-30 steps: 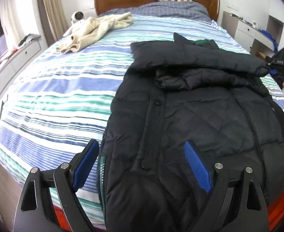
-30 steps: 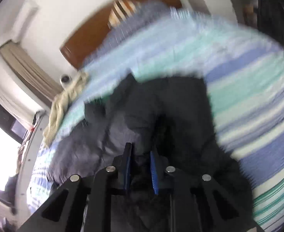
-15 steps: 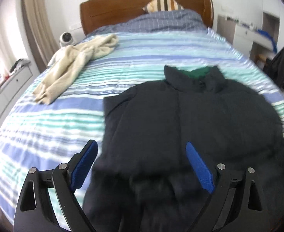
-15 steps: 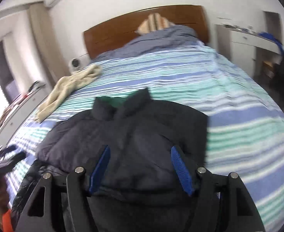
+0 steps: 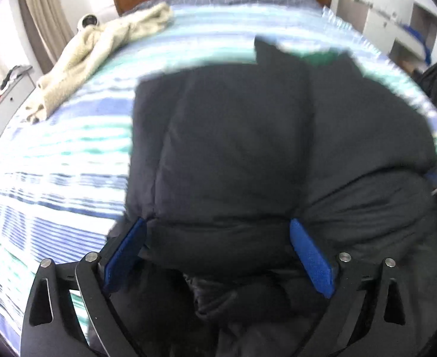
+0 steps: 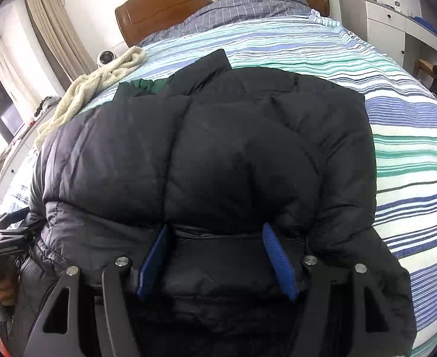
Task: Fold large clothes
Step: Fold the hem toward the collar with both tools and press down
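Fingers of both the left gripper (image 5: pixel 218 250) and right gripper (image 6: pixel 215 255) are held apart, the left having just widened, over the folded black puffer jacket (image 6: pixel 218 154) laid on the striped bedspread (image 6: pixel 411 154).

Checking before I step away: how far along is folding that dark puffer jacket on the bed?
Done: the jacket lies folded over itself on the striped bed. In hand: both grippers, left and right, open over its near edge. Left: final fold; cream garment untouched.
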### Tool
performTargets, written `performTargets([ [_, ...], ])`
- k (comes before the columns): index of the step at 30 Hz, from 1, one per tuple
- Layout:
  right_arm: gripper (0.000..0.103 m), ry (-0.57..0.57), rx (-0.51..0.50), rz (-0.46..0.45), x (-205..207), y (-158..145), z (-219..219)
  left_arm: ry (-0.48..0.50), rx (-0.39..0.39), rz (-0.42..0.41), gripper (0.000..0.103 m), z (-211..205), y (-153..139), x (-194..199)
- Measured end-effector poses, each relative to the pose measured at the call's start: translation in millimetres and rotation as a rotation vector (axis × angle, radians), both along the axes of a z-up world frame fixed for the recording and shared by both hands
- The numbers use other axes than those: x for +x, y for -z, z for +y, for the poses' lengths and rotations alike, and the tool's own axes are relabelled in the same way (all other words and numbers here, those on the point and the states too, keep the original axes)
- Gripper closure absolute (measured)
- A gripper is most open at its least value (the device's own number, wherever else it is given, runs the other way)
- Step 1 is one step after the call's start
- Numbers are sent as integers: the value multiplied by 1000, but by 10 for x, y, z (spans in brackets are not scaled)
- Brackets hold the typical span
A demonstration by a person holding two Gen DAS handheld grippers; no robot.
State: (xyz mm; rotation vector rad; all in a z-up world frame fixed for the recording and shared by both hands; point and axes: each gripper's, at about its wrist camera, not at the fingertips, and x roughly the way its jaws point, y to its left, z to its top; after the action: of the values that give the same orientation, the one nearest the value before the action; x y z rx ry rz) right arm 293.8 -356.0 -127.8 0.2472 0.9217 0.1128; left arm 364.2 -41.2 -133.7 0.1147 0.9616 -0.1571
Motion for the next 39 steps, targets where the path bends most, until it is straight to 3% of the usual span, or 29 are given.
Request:
performTargets([
  [3, 37, 7, 7, -22, -28, 27, -25, -16, -73, -64, 3, -5, -337, 160],
  [6, 37, 9, 3, -30, -37, 31, -21, -41, -88, -74, 3, -71, -406, 511],
  [9, 37, 9, -4, -27, -49, 26, -25, -111, -20, -5, 2, -171, -102, 1010],
  [12, 37, 8, 3, -33, -41, 34, -23, -144, -36, 94, 0, -71, 343, 1248],
  [14, 37, 9, 17, -42, -45, 47, -28, -167, -76, 88, 0, -36, 471, 1250],
  [20, 36, 16, 28, -52, -57, 68, -47, -154, 42, 44, 4, -162, 260, 1030],
  [23, 36, 18, 33, -58, -60, 57, -53, -123, -55, -10, 3, -101, 11, 785],
  [26, 36, 20, 35, -62, -74, 54, -61, -116, -109, -42, 2, -124, -86, 778],
  [30, 36, 21, 23, -59, -76, 48, -48, -132, -68, -23, 2, -268, 129, 1005],
  [31, 36, 22, 21, -59, -74, 49, -42, -136, -56, 19, 2, -261, 320, 1067],
  [33, 36, 20, 24, -65, -74, 47, -38, -150, -82, 26, 1, -248, 356, 1120],
  [37, 36, 21, 18, -63, -71, 63, -30, -145, -38, 54, 2, -282, 306, 1084],
  [39, 36, 22, 16, -62, -71, 60, -30, -115, -60, 46, 7, -243, 178, 941],
])
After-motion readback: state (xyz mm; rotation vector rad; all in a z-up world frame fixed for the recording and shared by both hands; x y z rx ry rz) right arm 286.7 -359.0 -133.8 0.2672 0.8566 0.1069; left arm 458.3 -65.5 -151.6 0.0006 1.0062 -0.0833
